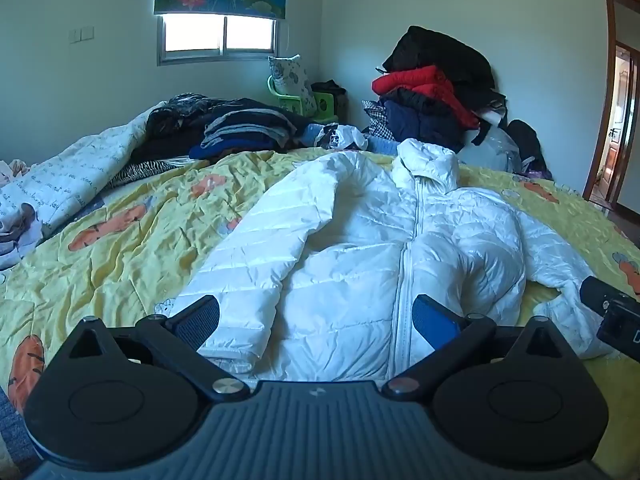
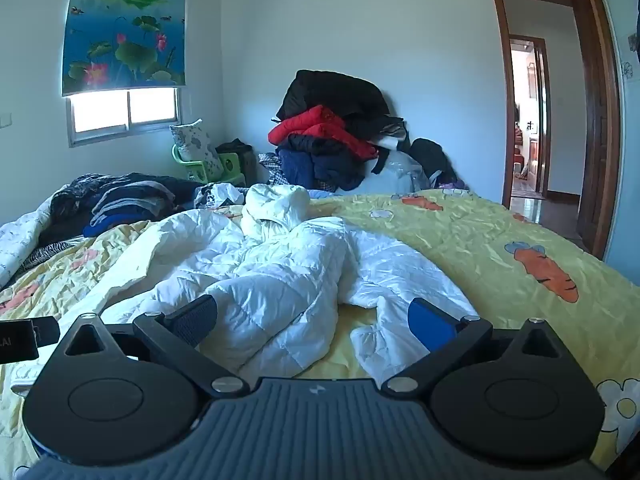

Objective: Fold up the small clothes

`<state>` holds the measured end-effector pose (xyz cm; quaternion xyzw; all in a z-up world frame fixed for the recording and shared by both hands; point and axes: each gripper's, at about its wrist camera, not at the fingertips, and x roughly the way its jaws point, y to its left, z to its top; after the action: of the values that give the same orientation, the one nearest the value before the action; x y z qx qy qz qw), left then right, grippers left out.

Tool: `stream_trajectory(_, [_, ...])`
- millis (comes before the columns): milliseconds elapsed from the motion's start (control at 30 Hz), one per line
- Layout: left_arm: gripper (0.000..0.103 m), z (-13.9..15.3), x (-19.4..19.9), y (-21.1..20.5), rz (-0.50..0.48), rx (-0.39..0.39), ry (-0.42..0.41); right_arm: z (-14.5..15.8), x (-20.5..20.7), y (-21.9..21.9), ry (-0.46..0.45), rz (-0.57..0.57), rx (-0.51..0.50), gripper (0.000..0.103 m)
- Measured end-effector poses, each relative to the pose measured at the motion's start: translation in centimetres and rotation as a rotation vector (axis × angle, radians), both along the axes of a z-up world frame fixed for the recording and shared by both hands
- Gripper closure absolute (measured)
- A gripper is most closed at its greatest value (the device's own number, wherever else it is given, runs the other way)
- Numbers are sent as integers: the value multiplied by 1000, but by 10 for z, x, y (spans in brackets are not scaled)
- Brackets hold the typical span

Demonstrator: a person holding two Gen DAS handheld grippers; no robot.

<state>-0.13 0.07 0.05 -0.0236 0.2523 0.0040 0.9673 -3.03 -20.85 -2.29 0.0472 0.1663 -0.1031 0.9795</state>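
A white puffer jacket (image 1: 360, 248) lies front-up and zipped on a yellow carrot-print quilt (image 1: 120, 248), hood toward the far wall, both sleeves spread out. My left gripper (image 1: 316, 320) hovers open over the jacket's lower hem, left of the zipper, nothing between its fingers. At the right edge of the left wrist view the right gripper's body (image 1: 612, 312) shows near the jacket's right sleeve. In the right wrist view the jacket (image 2: 280, 272) appears rumpled, and my right gripper (image 2: 312, 320) stands open above its right sleeve and side, on the quilt (image 2: 500, 248).
A tall heap of dark and red clothes (image 1: 432, 88) is piled against the far wall. Folded dark garments (image 1: 240, 128) and a white printed blanket (image 1: 60, 184) lie at the bed's far left. An open doorway (image 2: 528, 120) is on the right.
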Motion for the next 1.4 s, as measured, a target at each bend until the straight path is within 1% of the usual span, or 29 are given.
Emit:
stream_trajectory(33, [0, 0, -1, 0, 1, 2, -3, 0, 0, 1, 8, -5, -18, 0])
stream_trajectory(67, [0, 1, -2, 1, 0, 2, -7, 0, 0, 0, 7, -6, -16, 0])
stream_trajectory(100, [0, -5, -2, 1, 0, 0, 1, 0, 0, 0, 7, -8, -16, 0])
stream_trajectory(200, [0, -3, 2, -1, 4, 9, 26, -1, 0, -1, 4, -8, -11, 0])
stream_trajectory(667, [0, -9, 3, -1, 1, 9, 25, -4, 0, -2, 3, -8, -19, 0])
stream_trajectory(1400, [0, -7, 3, -2, 2, 4, 25, -5, -2, -2, -6, -9, -22, 0])
